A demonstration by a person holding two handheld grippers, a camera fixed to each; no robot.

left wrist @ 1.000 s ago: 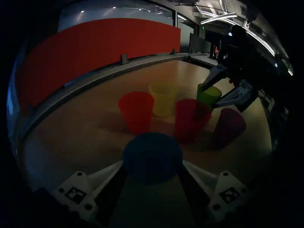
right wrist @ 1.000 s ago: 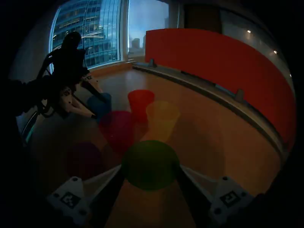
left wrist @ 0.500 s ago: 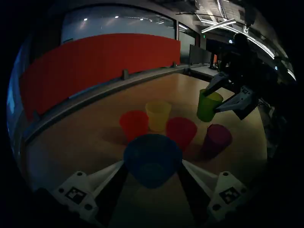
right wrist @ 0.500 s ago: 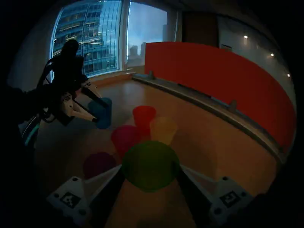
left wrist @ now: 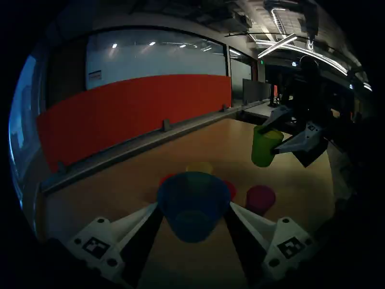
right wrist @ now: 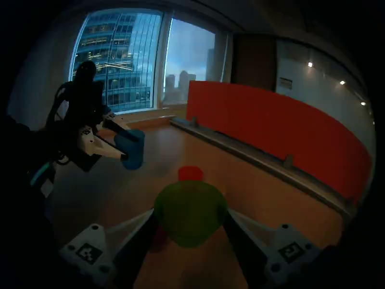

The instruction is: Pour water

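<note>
Holding a blue cup [left wrist: 192,202] between its two white fingers, the left gripper [left wrist: 192,208] has both fingers pressed against the cup's sides, mouth towards the camera. In the right gripper view the same cup [right wrist: 131,148] hangs roughly upright, above the wooden bench [right wrist: 159,161] and clear of it, on the side near the window [right wrist: 120,67]. There the left gripper [right wrist: 129,146] reaches in from a dark figure at that edge.

The right gripper [right wrist: 191,217] is likewise clamped on a green cup [right wrist: 191,209], one finger on each side. From the left gripper view this green cup [left wrist: 263,146] is also off the bench [left wrist: 110,192], close to upright, with the right gripper [left wrist: 267,139] around it.

Whether either held cup has water in it cannot be told; the light is dim.

Four more cups stand on the bench in a loose group, well away from its far edge, where a grey rail [left wrist: 144,142] runs below a red partition [left wrist: 134,111]. They are a yellow cup [left wrist: 199,167], a red cup [left wrist: 166,179] and a pink-red cup [left wrist: 231,189], all partly hidden behind the blue one, and a purple cup [left wrist: 260,198] nearest the green cup's side. The red cup [right wrist: 190,173] peeks above the green cup's rim in the right gripper view.
</note>
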